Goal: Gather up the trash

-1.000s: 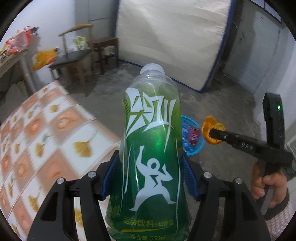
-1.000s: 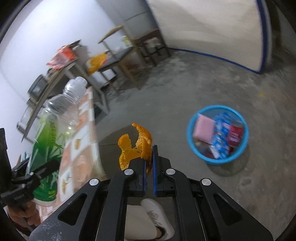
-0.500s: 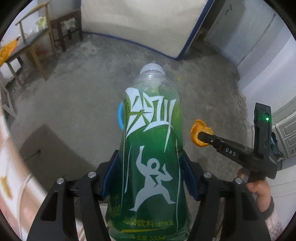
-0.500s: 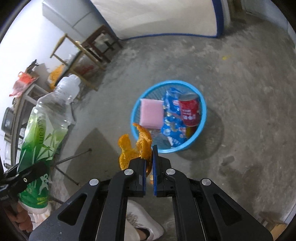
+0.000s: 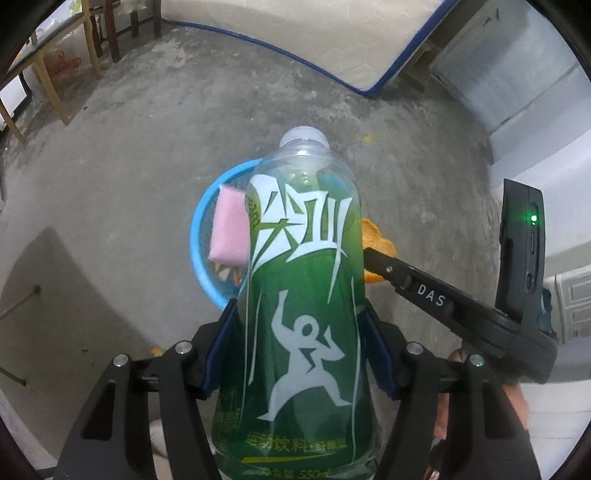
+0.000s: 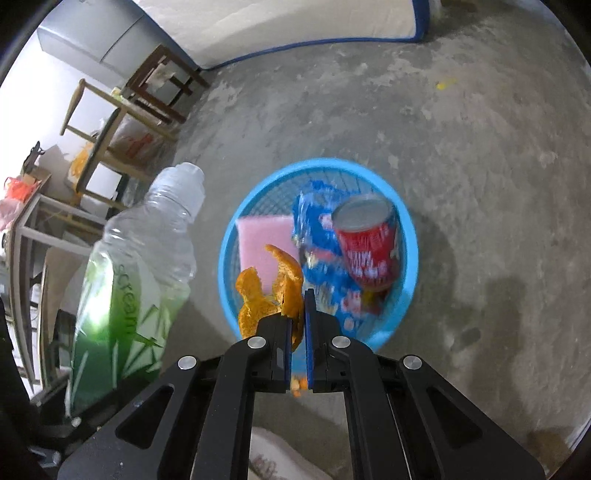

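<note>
The blue pads of the left gripper (image 5: 301,350) are pressed against both sides of a plastic bottle (image 5: 303,295), which is held upright between widely spread fingers. The bottle is clear at its shoulder, is wrapped in a glossy green label with white lettering and a white figure, and is closed with a pale cap. It is pointed steeply down toward the concrete floor (image 5: 129,166), and the near rim of a blue basket (image 5: 201,221) is partly hidden behind it.

In the right gripper (image 6: 297,325) a curled, rough piece of orange peel (image 6: 269,291) is seen between the blue pads. The jaws have just been opening slightly: a narrow gap is visible, and the peel lies against the left pad, so a firm grip cannot be confirmed. This gripper is also tilted steeply down, above the near edge of the basket. A hand (image 5: 480,398) is seen on its black handle in the left view.

The basket is round, of blue plastic mesh, and stands on the grey, patchy floor. In it lie a pink sponge (image 6: 262,240) at the left side, a crumpled blue wrapper (image 6: 321,236) in the middle, and a red can (image 6: 369,247) leaning toward the right rim. Wooden chairs (image 6: 147,96) and a mattress (image 6: 295,22) with blue edging are seen well apart, near the walls.
</note>
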A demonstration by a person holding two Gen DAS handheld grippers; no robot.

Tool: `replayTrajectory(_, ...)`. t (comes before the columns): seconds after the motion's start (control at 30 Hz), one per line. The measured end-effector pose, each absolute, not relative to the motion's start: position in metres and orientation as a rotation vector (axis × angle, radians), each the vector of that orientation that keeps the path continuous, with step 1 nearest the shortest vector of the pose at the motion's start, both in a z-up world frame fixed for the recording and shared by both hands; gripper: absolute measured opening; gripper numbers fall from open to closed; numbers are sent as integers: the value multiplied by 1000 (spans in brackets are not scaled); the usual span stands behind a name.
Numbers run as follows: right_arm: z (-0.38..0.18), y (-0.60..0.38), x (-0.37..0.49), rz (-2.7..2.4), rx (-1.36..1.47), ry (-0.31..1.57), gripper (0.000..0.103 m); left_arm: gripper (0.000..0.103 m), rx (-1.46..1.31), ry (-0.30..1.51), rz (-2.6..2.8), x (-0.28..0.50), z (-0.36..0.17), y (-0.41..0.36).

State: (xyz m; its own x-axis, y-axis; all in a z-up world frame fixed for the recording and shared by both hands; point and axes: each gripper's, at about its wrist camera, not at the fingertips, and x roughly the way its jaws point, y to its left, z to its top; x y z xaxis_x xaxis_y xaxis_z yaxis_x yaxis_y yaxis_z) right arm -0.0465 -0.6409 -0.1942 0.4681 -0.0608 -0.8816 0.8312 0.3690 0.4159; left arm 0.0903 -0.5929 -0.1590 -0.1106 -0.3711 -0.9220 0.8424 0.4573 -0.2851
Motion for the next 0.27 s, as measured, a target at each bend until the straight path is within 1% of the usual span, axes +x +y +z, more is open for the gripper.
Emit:
replayTrajectory(0.03, -196, -644, -44, -684, 1037, 904, 11, 62, 460, 1304, -1087, 93, -164, -597)
replayTrajectory(0.07, -200, -647, -42, -682, 1041, 901, 19, 63, 446, 1304, -1080, 96, -169, -600)
replayTrajectory(0.1, -204, -650, -41, -684, 1046, 908, 27, 72, 427, 1301, -1068, 100, -176, -604)
replayTrajectory(0.13, -209, -652, -40, -685, 1049, 916, 39, 78, 424, 1297, -1051, 103, -181, -607)
replayTrajectory(0.17, -212, -653, -40, -691, 1046, 918, 42, 79, 423, 1296, -1023, 106, -187, -607)
replayTrajectory(0.27, -213, -652, -45, -698, 1060, 913, 42, 79, 401, 1319, -1013, 110, -190, -606)
